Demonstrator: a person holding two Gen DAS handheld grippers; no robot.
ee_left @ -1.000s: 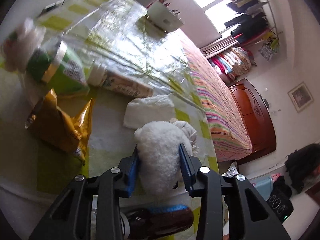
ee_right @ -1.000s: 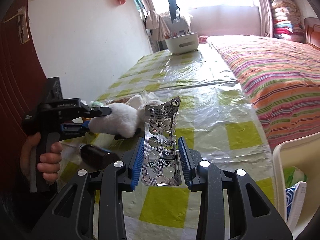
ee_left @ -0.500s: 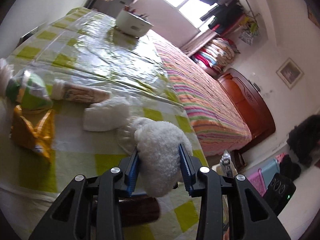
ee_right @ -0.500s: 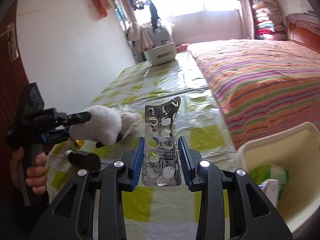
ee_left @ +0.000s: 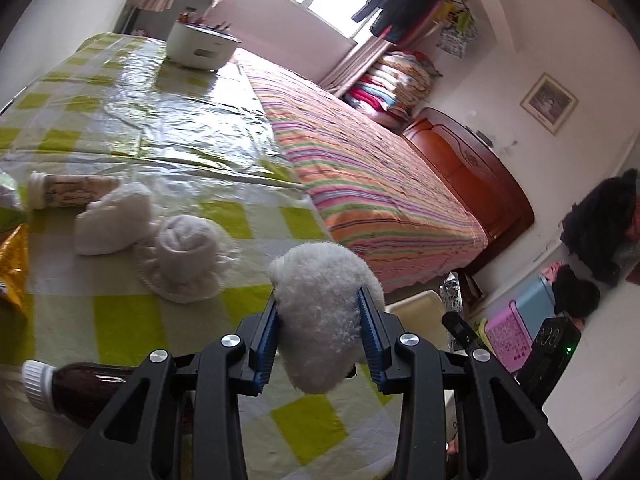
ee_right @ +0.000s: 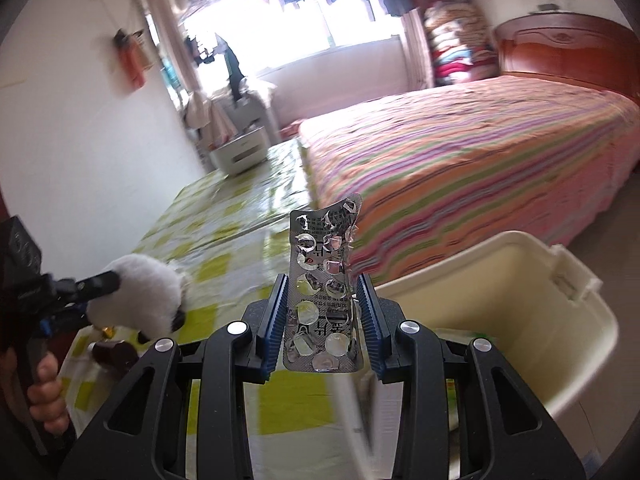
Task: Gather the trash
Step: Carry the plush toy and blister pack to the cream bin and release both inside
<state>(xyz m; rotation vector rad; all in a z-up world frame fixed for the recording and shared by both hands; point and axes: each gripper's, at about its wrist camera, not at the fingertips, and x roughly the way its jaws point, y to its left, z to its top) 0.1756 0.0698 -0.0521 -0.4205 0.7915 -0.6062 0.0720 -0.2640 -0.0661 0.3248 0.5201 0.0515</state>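
My left gripper point(ee_left: 320, 332) is shut on a fluffy white ball point(ee_left: 324, 312) and holds it above the table's near right corner; the ball also shows in the right wrist view point(ee_right: 136, 296). My right gripper point(ee_right: 324, 320) is shut on an empty silver blister pack point(ee_right: 324, 292), held upright over the near rim of a cream plastic bin point(ee_right: 540, 320). The bin's edge shows past the table corner in the left wrist view point(ee_left: 416, 312).
On the yellow-checked tablecloth point(ee_left: 120, 320) lie a rolled white sock point(ee_left: 184, 256), a white wad point(ee_left: 112, 220), a lying labelled bottle point(ee_left: 68, 192), a gold wrapper point(ee_left: 14, 268) and a brown bottle point(ee_left: 80, 384). A striped bed point(ee_left: 368, 188) borders the table. A white box point(ee_left: 200, 46) stands at the far end.
Both grippers have swung right toward the bin, each keeping its load. The bin now fills the lower right of the right wrist view.
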